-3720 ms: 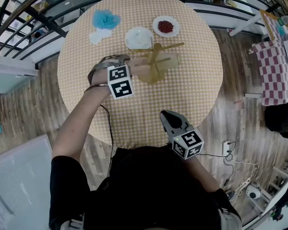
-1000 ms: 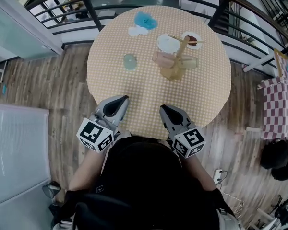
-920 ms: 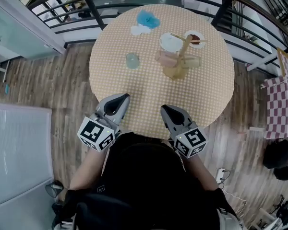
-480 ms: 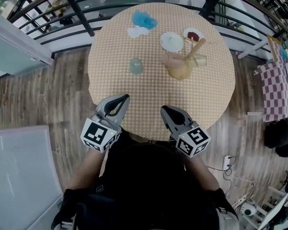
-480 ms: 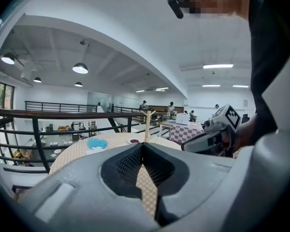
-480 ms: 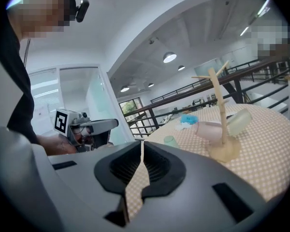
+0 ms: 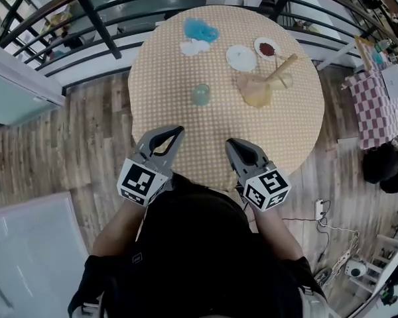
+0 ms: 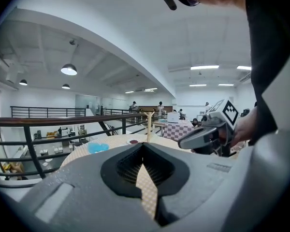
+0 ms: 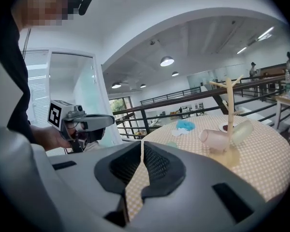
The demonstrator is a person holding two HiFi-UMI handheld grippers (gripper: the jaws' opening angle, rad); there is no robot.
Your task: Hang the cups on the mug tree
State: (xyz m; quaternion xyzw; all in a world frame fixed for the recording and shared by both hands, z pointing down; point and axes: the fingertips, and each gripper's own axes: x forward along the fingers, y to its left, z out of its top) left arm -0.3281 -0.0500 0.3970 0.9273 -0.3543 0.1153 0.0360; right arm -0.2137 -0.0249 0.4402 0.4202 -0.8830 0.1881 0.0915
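Observation:
A wooden mug tree (image 7: 273, 77) stands on the round checked table (image 7: 186, 124), right of centre. A pink cup (image 9: 213, 139) and a clear cup (image 9: 242, 131) hang low on it. A pale green cup (image 7: 200, 95) stands by itself on the cloth left of the tree. My left gripper (image 7: 178, 130) and right gripper (image 7: 232, 143) hover side by side over the table's near edge, well short of the cups. Both are shut with nothing between their jaws. The tree's pole (image 8: 148, 124) also shows in the left gripper view.
At the far side lie a white plate (image 7: 241, 57), a small plate of red food (image 7: 266, 47), a blue cloth (image 7: 200, 30) and a white cloth (image 7: 194, 46). A black railing (image 7: 86, 12) curves behind the table. Wooden floor surrounds it.
The left gripper has drawn back from the mug tree to the near edge. Over the last second both grippers keep their places while the head view drifts.

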